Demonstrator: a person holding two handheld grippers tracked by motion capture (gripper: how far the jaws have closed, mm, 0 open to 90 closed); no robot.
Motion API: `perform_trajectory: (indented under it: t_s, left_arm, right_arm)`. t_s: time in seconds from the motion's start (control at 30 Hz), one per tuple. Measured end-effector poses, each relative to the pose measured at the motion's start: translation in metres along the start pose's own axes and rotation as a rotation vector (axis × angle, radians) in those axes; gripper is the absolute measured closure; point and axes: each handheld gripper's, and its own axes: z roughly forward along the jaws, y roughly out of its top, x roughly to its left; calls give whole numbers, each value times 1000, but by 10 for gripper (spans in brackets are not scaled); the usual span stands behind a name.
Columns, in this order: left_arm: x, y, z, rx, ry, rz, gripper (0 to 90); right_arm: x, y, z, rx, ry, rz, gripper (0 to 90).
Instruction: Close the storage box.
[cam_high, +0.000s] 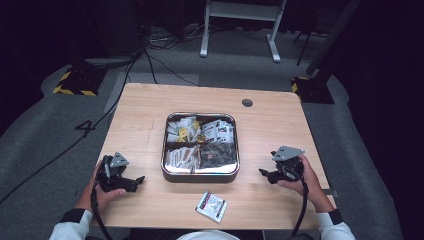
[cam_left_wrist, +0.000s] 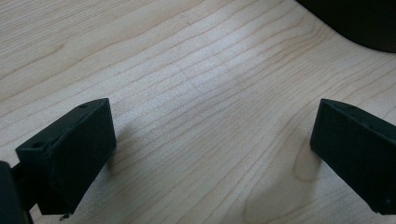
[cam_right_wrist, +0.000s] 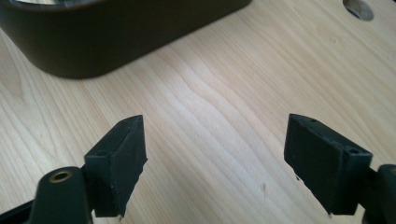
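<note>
Item: loose sachet (cam_high: 211, 206), flat on bench (cam_high: 145, 110) near edge, just before divided tray (cam_high: 200, 172). Left claw (cam_high: 138, 181), right claw (cam_high: 263, 173): both spread, empty. Advised: right claw low, pinch one edge, lift into tray.

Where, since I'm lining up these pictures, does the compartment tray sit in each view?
High view: tray, table centre.
Left gripper view: tray, dark wall in the top right corner.
Right gripper view: tray, dark wall across the top left.
Shared landmark: the light wooden table; the cable hole too, in high and right gripper views.
</note>
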Motion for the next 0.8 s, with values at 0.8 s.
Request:
perform_trajectory:
  t_s: [0.8]
  left_arm:
    - [0, 0, 0, -1, 0, -1, 5]
  right_arm:
    - [-5, -71, -5, 16, 28, 171, 196]
